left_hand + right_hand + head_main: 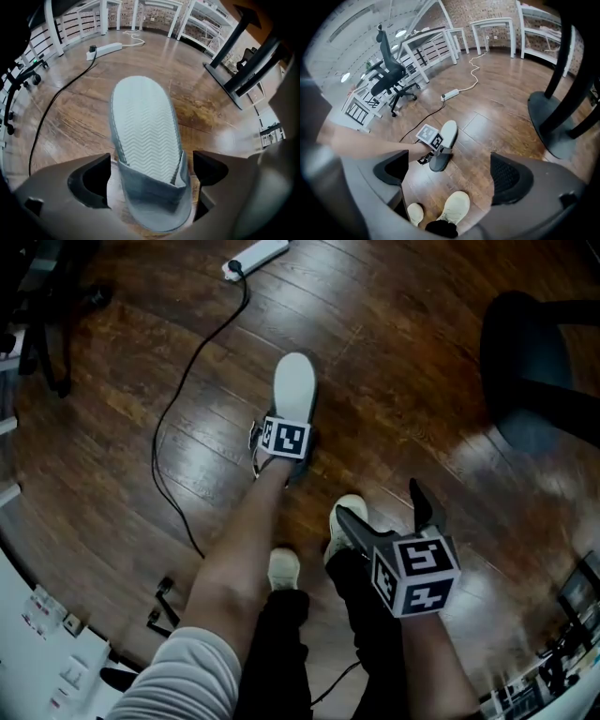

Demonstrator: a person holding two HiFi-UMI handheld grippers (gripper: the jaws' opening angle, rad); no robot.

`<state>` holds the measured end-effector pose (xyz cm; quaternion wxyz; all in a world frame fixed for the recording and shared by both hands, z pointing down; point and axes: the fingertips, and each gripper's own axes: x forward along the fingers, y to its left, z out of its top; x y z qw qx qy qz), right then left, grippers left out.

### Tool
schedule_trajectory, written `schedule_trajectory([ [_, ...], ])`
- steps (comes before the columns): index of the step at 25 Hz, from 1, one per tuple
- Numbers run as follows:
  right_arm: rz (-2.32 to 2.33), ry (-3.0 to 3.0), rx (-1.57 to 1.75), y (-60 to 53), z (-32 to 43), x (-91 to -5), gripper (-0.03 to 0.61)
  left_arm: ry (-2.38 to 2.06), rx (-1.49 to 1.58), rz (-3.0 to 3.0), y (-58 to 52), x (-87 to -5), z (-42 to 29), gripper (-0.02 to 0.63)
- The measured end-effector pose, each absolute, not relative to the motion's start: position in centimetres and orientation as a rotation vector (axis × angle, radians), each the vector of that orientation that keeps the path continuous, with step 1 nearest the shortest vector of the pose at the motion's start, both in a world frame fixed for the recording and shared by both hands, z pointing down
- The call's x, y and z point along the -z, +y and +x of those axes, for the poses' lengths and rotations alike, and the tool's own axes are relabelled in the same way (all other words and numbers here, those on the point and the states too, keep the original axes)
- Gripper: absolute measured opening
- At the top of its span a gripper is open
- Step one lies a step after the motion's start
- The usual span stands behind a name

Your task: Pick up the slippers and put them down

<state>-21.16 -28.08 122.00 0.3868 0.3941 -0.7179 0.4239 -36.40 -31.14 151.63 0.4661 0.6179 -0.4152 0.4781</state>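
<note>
On the wooden floor (pixel 394 409), far centre, the grey slipper (pixel 145 136) lies flat, footbed up. Left gripper (pixel 152 176) straddles its strap end, jaws spread, apparently clear of its sides, placed to grip or release. Right gripper (pixel 445 176) hangs nearer, jaws parted, empty.

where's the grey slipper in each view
Head view: slipper upper centre.
Left gripper view: slipper fills the centre, between the open jaws.
Right gripper view: slipper small, just left of centre.
Shared landmark: white power strip beyond it.
</note>
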Motion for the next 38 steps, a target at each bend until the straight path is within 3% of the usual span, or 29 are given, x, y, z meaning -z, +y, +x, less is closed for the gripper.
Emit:
schedule_trajectory([
  [6,0.978,-1.796,-1.018,-26.3,-22.4,-121.8,0.554,-1.019,-1.157,1.524,-30.0,-142.0,-37.4,0.532],
  [10,1.046,-1.756,-0.997,-25.1,-21.3,-116.5,0.554,-1.030,-1.146,1.555,-28.6,-129.3,-38.9,0.531],
  [14,1.033,-1.758,-0.922,-21.8,-17.8,-97.7,0.554,-0.964,-1.134,1.682,-24.7,-107.8,-38.5,0.526],
  [18,1.246,-1.741,-1.084,-14.7,-10.1,-75.4,0.554,-0.958,-1.196,1.839,-20.9,-83.4,-36.9,0.526],
  [22,1.462,-1.777,-1.059,-6.1,-3.4,-61.3,0.554,-0.950,-1.171,1.987,-14.7,-68.2,-31.9,0.526],
  [30,1.725,-1.802,-1.019,11.9,9.7,-50.3,0.554,-0.872,-1.085,2.198,-1.9,-53.9,-20.3,0.526],
  [38,1.828,-1.712,-1.084,30.6,22.2,-50.1,0.552,-0.868,-1.094,2.184,11.1,-52.3,-10.5,0.526],
])
